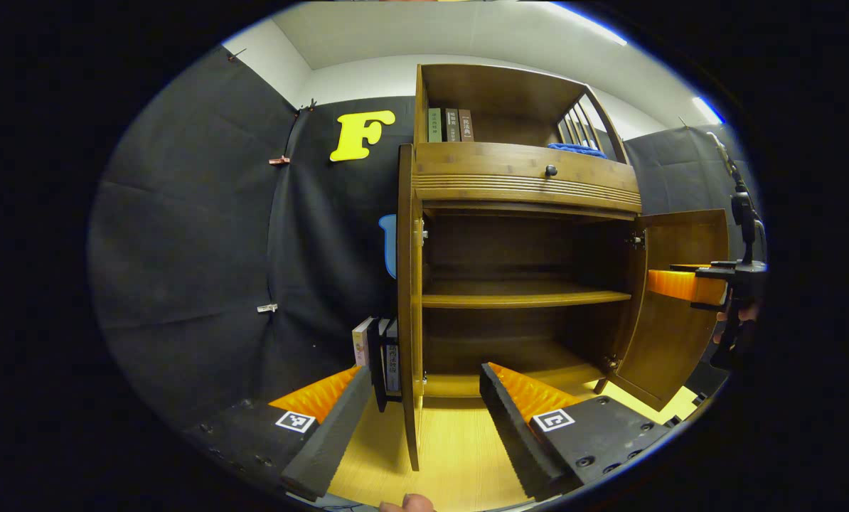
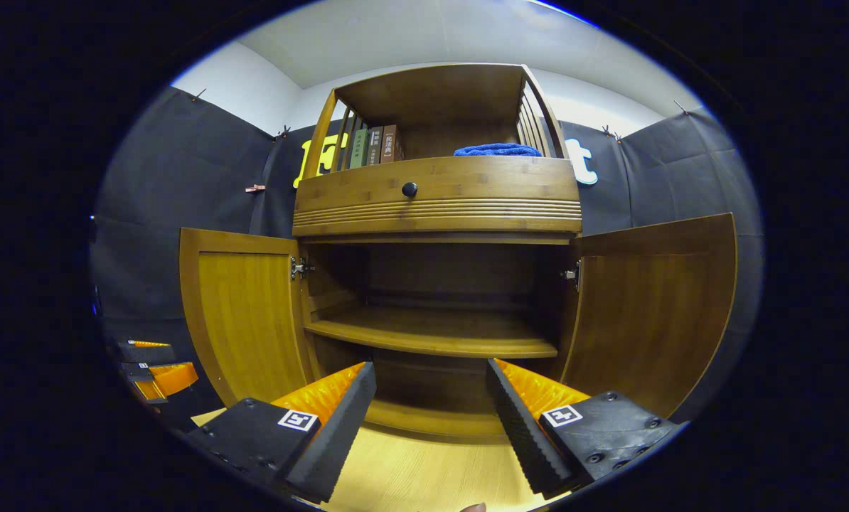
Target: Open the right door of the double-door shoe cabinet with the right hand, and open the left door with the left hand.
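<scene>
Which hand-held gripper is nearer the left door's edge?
Left. The left hand-held gripper straddles the left door, whose edge stands between its open fingers. The right hand-held gripper faces the cabinet's middle, left door off to its side.
</scene>
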### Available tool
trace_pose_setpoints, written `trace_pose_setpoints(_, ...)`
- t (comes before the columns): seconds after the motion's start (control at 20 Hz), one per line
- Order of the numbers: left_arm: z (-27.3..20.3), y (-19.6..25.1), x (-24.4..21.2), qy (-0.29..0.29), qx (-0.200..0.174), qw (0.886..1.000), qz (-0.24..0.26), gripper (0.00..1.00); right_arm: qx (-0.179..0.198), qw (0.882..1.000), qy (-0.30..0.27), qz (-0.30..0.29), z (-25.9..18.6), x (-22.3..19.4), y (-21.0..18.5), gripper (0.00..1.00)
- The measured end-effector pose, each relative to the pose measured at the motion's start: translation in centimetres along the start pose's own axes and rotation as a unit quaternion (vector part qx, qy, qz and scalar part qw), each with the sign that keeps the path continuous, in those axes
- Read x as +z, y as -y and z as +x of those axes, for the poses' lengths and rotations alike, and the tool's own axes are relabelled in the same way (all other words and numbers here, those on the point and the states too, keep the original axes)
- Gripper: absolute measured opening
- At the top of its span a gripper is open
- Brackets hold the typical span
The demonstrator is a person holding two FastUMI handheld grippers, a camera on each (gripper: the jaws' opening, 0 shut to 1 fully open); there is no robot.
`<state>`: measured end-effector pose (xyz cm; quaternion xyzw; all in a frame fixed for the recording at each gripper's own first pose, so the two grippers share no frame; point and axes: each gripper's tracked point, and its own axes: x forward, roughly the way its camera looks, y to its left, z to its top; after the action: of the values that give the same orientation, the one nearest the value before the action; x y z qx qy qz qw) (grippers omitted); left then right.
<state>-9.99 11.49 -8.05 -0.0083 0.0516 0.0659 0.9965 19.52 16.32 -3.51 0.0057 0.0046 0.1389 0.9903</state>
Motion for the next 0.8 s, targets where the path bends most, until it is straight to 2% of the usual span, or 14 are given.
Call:
trace_pose_setpoints(0.2, -0.1, -0.1, 0.0, -0.002, 0.002, 1.000, 0.001, 0.95, 0.001, 1.000, -0.001, -0.003, 0.1, -0.2, -0.2, 1.00)
trace_pose_setpoints(0.8, 0.7, -0.1, -0.1, -0.002, 0.011, 1.000, 0.003, 0.94, 0.013, 1.000, 0.006, -0.008, 1.2, 0.1, -0.5, 0.96)
